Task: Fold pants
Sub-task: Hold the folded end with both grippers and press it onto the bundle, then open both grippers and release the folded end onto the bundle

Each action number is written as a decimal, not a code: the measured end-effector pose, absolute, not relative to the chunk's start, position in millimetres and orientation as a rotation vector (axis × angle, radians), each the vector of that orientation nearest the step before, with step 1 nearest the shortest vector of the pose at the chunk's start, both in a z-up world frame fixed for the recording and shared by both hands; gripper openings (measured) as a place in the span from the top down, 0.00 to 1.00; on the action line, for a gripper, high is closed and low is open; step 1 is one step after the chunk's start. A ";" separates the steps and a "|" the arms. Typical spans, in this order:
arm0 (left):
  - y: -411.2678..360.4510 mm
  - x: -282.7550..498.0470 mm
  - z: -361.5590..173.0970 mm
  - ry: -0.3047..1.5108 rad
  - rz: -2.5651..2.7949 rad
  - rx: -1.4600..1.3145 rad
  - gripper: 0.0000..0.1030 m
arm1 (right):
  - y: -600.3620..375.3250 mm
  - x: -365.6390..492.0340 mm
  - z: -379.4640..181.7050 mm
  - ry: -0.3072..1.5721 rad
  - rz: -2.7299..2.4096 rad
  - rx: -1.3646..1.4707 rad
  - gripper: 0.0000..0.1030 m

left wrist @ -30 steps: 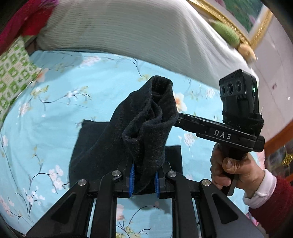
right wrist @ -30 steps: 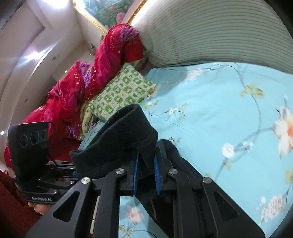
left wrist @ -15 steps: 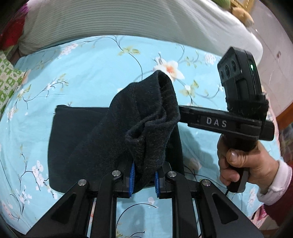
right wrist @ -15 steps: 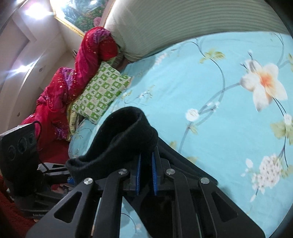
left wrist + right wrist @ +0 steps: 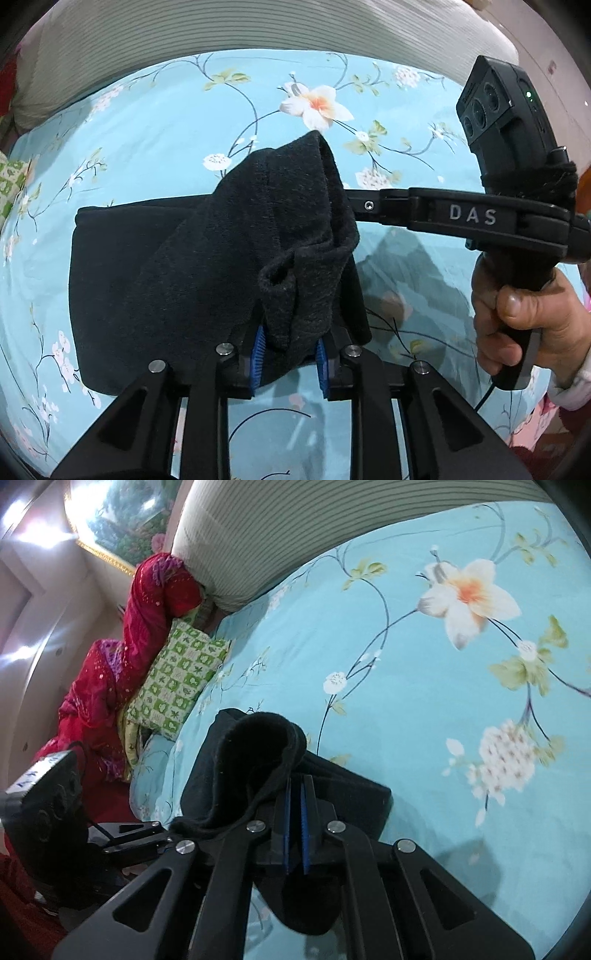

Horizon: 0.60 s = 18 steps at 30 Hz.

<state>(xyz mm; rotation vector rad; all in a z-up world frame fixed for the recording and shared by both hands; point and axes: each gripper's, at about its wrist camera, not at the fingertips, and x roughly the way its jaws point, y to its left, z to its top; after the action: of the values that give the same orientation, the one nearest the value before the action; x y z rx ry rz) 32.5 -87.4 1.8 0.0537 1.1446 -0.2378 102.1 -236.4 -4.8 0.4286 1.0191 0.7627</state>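
The black pants (image 5: 155,280) lie partly folded on the blue flowered bed sheet (image 5: 184,118). My left gripper (image 5: 290,354) is shut on a bunched upper edge of the pants and holds it above the flat part. My right gripper (image 5: 294,830) is shut on another edge of the pants (image 5: 251,760), its blue pads nearly together. In the left wrist view the right gripper's body (image 5: 465,218) reaches in from the right, its fingers hidden behind the raised cloth. The left gripper's body (image 5: 55,812) shows at the left of the right wrist view.
A striped white quilt (image 5: 258,26) lies along the far side of the bed. A green patterned pillow (image 5: 177,679) and a red blanket (image 5: 122,672) are piled at one end. A framed picture (image 5: 122,524) hangs on the wall.
Both grippers have carried the raised edge of the pants forward over the flat part. More of the flat folded cloth now lies spread below, and the quilt has receded.
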 end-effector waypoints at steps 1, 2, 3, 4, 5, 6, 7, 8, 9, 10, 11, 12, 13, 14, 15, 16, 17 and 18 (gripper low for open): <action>-88.7 31.2 1.9 1.146 -0.243 0.058 0.77 | -238.0 99.0 -4.1 1.019 0.760 0.440 0.95; -88.7 29.7 1.7 1.147 -0.248 0.061 0.76 | -239.7 97.0 -4.2 1.019 0.757 0.444 0.95; -88.0 27.6 1.4 1.151 -0.258 0.061 0.74 | -240.9 94.5 -4.0 1.019 0.749 0.448 0.95; -87.7 26.5 1.2 1.155 -0.266 0.058 0.73 | -242.6 91.8 -3.9 1.020 0.742 0.459 0.95; -87.3 25.5 0.9 1.162 -0.277 0.050 0.71 | -244.8 89.6 -4.2 1.020 0.731 0.470 0.94; -86.3 23.6 0.7 1.169 -0.292 0.038 0.68 | -245.6 89.1 -4.2 1.023 0.719 0.476 0.94; -86.5 22.1 0.7 1.173 -0.301 0.031 0.67 | -247.5 88.2 -4.6 1.027 0.705 0.484 0.94; -86.5 20.7 0.3 1.179 -0.318 0.018 0.65 | -250.9 86.4 -5.3 1.030 0.687 0.502 0.94; -87.3 19.9 0.1 1.182 -0.324 0.013 0.66 | -253.6 84.9 -5.4 1.030 0.674 0.513 0.94; -88.9 19.0 0.1 1.183 -0.328 0.016 0.65 | -256.3 83.7 -5.0 1.029 0.659 0.520 0.94; -90.5 18.1 0.7 1.182 -0.331 0.020 0.65 | -259.5 82.3 -4.4 1.026 0.645 0.528 0.94; -91.7 17.2 1.9 1.181 -0.338 0.018 0.63 | -262.9 81.3 -3.5 1.023 0.632 0.540 0.93; -92.4 16.0 3.3 1.180 -0.343 0.013 0.61 | -265.4 80.8 -2.7 1.024 0.623 0.550 0.90; -92.1 15.0 5.6 1.177 -0.351 0.004 0.59 | -267.1 79.9 -1.6 1.028 0.610 0.557 0.82; -91.7 14.0 7.2 1.175 -0.358 -0.003 0.57 | -268.6 78.7 -0.2 1.032 0.593 0.560 0.77; -90.3 13.2 9.4 1.175 -0.368 -0.015 0.56 | -269.6 77.7 1.2 1.033 0.582 0.562 0.62; -89.5 12.9 10.9 1.176 -0.373 -0.023 0.54 | -270.6 75.7 3.5 1.026 0.574 0.564 0.49; -87.9 12.2 13.2 1.176 -0.381 -0.036 0.54 | -272.4 73.3 6.6 1.010 0.568 0.564 0.45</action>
<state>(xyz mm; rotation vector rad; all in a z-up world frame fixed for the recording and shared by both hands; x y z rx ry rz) 12.2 -87.9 13.2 -0.0358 1.1759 -0.3812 73.3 -272.4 6.6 0.5641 1.0100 0.5684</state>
